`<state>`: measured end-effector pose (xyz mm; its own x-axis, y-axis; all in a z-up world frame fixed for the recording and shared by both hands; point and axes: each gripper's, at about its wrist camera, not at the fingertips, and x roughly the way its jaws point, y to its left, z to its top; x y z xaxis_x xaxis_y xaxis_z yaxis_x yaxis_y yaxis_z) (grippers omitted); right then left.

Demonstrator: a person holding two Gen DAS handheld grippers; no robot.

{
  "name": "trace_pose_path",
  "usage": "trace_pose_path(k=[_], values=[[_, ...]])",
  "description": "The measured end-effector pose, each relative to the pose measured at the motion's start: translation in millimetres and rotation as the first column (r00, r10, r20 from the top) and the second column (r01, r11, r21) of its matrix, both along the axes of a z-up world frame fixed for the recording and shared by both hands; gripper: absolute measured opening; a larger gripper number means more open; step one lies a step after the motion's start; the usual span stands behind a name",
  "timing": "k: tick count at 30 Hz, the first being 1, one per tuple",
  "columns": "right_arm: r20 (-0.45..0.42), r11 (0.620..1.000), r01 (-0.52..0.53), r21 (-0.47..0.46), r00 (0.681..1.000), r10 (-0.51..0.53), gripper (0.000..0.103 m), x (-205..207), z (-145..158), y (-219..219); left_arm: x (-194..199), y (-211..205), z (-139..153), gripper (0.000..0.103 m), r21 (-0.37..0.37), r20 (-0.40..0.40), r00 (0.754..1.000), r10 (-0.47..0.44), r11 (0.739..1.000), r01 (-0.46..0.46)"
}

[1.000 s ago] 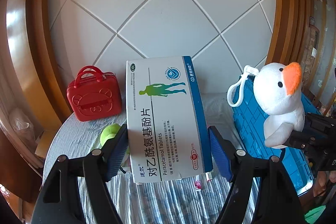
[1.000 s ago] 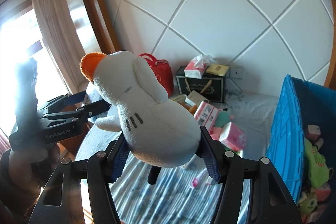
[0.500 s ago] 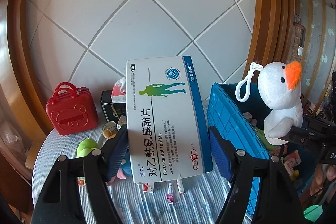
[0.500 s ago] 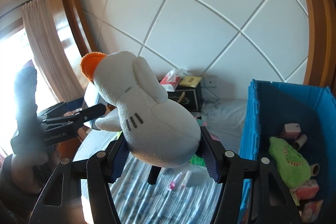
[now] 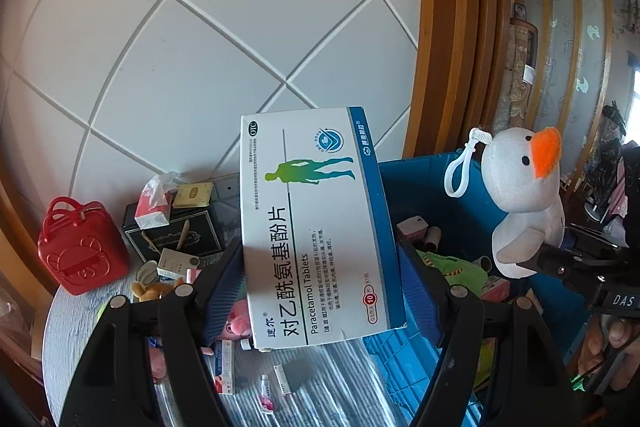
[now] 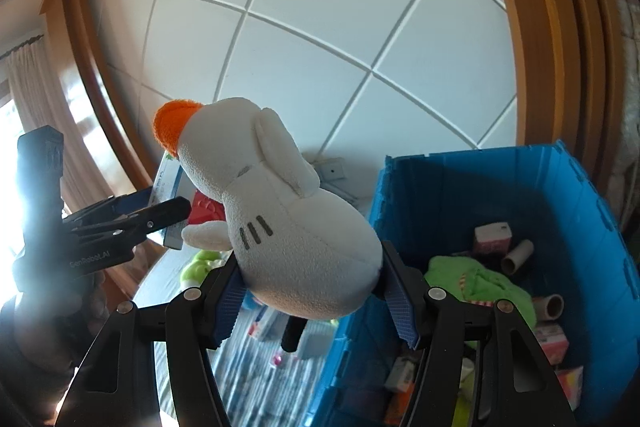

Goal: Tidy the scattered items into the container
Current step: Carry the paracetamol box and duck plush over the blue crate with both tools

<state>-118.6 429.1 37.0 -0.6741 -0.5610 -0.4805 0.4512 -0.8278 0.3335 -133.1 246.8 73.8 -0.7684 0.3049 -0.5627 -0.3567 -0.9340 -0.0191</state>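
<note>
While both loads are nearing the blue crate [image 6: 472, 187], left hand-held gripper [image 5: 320, 291] is clamping the tablet box [image 5: 312, 227], right hand-held gripper [image 6: 316, 291] is clamping the plush duck [image 6: 280, 219]; next: position over crate, release.

Left tool [image 5: 320, 291], right tool [image 6: 316, 303]: both clamped, raised.

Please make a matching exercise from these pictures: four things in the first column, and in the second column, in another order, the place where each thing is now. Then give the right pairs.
Things:
1. paracetamol box
2. white plush duck
3. red bear case
4. green plush toy

Places:
A. inside the blue crate
B. between the left gripper pads
C. on the table, near the wall
D. between the right gripper pads

Pairs: 1-B, 2-D, 3-C, 4-A
</note>
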Motion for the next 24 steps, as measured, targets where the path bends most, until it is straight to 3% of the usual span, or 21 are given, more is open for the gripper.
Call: trace_pose_path(k=[15,24], values=[[0.044,0.976,0.216,-0.019,0.976,-0.215,0.062,-10.2,-19.1,118.9,-29.5,116.6,-14.1,0.073,-0.035,0.037,0.982,-0.186,0.982,0.187],[0.088,0.954,0.298,-0.016,0.951,-0.295,0.062,-10.4,-34.8,162.8,-53.7,174.2,-22.3,0.073,-0.049,0.063,0.963,-0.263,0.963,0.266]])
